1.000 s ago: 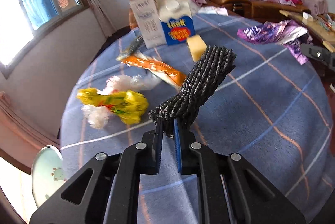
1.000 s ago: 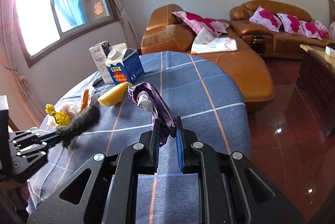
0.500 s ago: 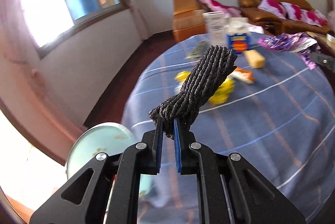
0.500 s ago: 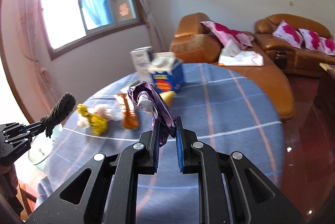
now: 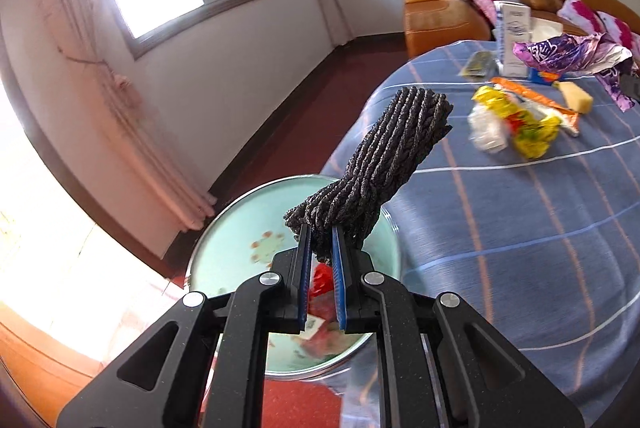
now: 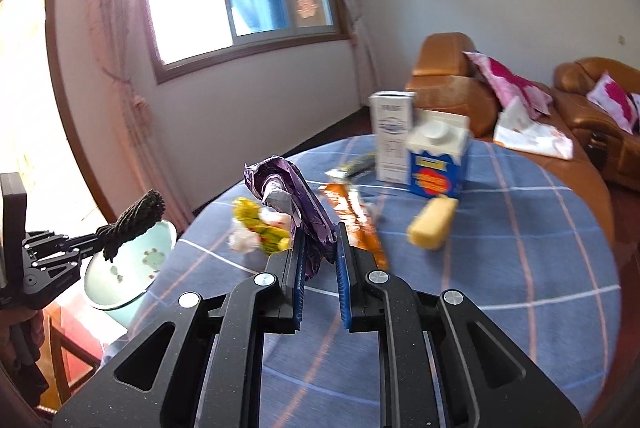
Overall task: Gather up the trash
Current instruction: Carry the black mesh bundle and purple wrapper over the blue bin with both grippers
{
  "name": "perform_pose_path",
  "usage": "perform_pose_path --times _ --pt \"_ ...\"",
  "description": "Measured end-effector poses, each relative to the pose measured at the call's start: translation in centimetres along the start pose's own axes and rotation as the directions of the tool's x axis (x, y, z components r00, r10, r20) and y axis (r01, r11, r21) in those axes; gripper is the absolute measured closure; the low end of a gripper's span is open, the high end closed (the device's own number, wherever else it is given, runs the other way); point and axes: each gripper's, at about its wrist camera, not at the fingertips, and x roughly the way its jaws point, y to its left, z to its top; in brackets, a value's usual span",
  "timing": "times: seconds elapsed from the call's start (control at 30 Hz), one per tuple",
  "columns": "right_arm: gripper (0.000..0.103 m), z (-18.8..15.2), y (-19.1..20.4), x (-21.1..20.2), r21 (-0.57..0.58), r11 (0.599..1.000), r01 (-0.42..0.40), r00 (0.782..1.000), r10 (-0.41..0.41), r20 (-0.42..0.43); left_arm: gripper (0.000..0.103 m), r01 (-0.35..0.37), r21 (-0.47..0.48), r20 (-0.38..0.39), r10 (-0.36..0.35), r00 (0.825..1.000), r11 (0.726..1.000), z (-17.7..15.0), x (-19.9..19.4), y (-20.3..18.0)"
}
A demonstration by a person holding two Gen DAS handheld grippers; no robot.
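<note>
surface (image 5: 520, 228) edge ends right at the bin (image 5: 224, 248), which sits lower, just beside it. left hand-held gripper (image 5: 320, 248) is over the bin mouth, clamped on the black knit roll (image 5: 384, 163), long axis tilted up-right. right hand-held gripper (image 6: 318, 252), clamped on the purple wrapper (image 6: 296, 199), is farther off, above the surface; bin lies to its left.

Dark knitted bundle (image 5: 384, 163), upright, above the pale green bin (image 5: 224, 248), which holds red scraps. Crumpled purple wrapper (image 6: 296, 203) raised beside the bin; yellow wrapper (image 6: 260, 228), orange packet (image 6: 356, 216), possibly snack packaging, lie farther off.
</note>
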Motion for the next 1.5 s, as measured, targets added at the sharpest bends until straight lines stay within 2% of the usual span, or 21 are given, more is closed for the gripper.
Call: perform_pose_path --times 0.37,0.67,1.5 --pt "0.088 1.5 4.5 3.8 -0.092 0.991 -0.098 0.995 0.095 -0.038 0.093 -0.074 -0.039 -0.040 0.073 0.997 0.996 -1.4 1.2 3.1" --pt "0.088 2.5 6.9 6.9 -0.165 0.978 -0.128 0.990 0.116 -0.077 0.093 -0.143 -0.050 -0.074 0.139 0.988 0.989 -2.0 2.0 5.2" --pt "0.088 1.9 13.5 12.7 -0.293 0.922 -0.252 0.962 0.205 -0.181 0.093 -0.244 -0.059 -0.121 0.235 0.964 0.968 -3.5 2.4 8.3"
